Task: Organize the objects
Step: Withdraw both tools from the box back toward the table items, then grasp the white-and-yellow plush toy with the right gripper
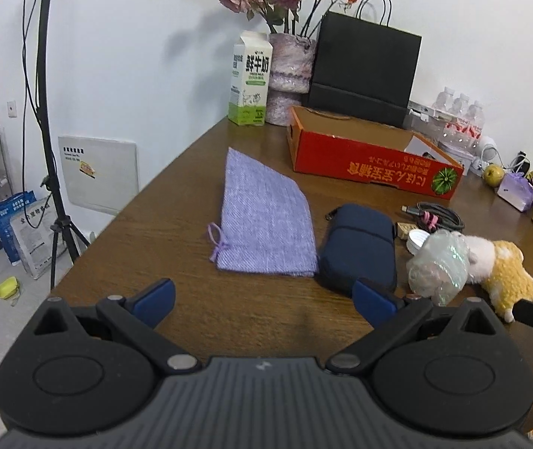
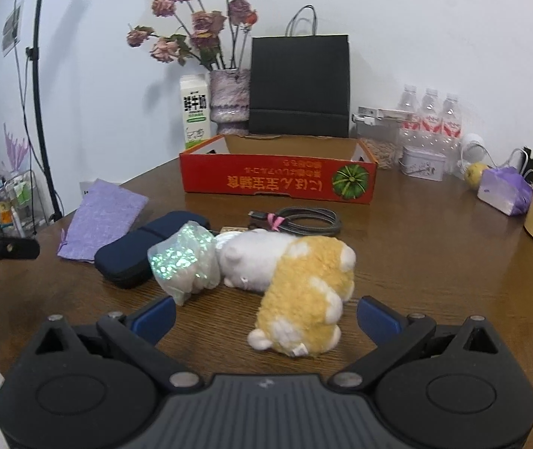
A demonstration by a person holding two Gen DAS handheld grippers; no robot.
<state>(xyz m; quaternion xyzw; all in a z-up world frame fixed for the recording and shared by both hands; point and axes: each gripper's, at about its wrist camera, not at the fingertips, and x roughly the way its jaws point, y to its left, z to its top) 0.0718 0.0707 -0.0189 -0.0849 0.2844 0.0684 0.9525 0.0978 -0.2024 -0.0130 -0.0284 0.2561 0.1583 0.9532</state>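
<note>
— What was on the brown surface [image 1: 176, 194]?

— A purple cloth bag [image 1: 262, 220] lay flat. Just beside it was a dark blue case [image 1: 360, 243]. Next came a shiny plastic bag [image 2: 186, 258], touching a yellow and white stuffed toy [image 2: 303, 292] lying on its side. A gray cable [image 2: 303, 220] sat behind the toy, and a red box [image 2: 277, 181] stood farther back.

— What were the grippers doing?

— The left gripper [image 1: 262, 299] was spread wide, holding nothing, near the cloth bag and the case. The right gripper [image 2: 266, 318] was spread wide too, with the toy's near end between its blue fingers [image 2: 376, 321]. I couldn't tell if they touched it.
</note>
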